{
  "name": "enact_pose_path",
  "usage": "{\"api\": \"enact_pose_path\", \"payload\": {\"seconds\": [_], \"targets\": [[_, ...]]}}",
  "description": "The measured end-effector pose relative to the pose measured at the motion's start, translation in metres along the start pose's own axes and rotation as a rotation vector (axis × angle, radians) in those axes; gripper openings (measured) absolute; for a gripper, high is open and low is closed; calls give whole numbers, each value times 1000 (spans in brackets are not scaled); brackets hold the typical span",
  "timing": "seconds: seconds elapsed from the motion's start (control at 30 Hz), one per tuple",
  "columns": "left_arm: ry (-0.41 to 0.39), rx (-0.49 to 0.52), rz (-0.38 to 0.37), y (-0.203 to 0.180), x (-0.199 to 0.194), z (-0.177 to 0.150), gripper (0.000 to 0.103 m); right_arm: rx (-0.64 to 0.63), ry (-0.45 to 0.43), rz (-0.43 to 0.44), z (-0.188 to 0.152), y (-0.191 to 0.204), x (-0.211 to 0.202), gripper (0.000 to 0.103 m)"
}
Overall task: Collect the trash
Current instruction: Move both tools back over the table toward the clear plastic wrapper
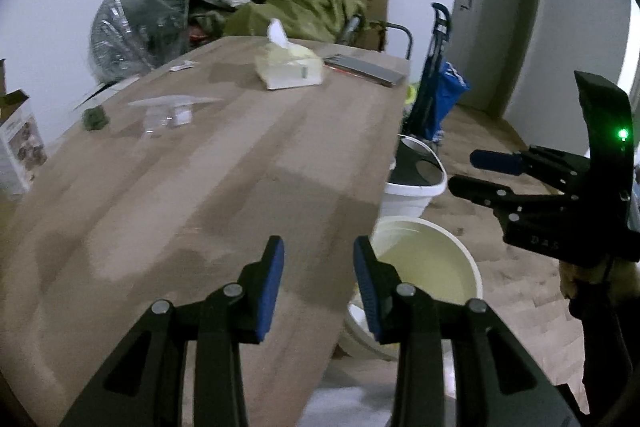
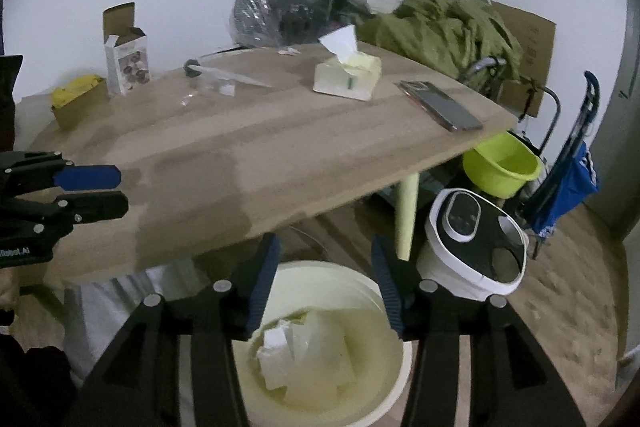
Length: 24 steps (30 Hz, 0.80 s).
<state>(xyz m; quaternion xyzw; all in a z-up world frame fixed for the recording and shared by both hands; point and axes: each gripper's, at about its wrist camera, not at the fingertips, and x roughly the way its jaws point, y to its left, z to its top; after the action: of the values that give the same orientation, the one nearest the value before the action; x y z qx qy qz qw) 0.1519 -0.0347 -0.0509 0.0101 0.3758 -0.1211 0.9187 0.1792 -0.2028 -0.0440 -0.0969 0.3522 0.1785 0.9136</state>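
Both jaws wide and empty; clear plastic wrapper [image 1: 168, 113] far ahead of left gripper [image 1: 319, 277] looks light, flimsy: pinch its edge

The body of the right tongs [image 1: 486, 173] carries the pale letters "D A S" on its dark underside. The left tongs [image 2: 116, 189] bear white lettering ending in "Robot.AI"; its first letters are too blurred to read.

crumpled paper [image 2: 296, 351] in bucket [image 2: 394, 383] beside table [image 2: 248, 163], tissue box [image 2: 347, 77] on top
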Motion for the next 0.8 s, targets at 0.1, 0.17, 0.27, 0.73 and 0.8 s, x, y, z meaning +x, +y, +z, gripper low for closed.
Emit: {"api": "enact_pose_path", "payload": {"seconds": [0.1, 0.17, 0.27, 0.73, 0.8], "targets": [[-11, -25, 26, 15, -6, 3, 35, -17, -5, 21, 12, 8, 7, 46], [-16, -41, 41, 23, -9, 5, 36, -32, -8, 36, 21, 14, 11, 46], [-22, -68, 63, 36, -14, 6, 36, -54, -11, 58, 34, 22, 19, 46], [-43, -173, 193, 90, -30, 13, 38, -117, -19, 180, 82, 55, 59, 46], [-45, -194, 214, 99, -31, 12, 38, -129, -17, 202, 89, 60, 69, 46]]}}
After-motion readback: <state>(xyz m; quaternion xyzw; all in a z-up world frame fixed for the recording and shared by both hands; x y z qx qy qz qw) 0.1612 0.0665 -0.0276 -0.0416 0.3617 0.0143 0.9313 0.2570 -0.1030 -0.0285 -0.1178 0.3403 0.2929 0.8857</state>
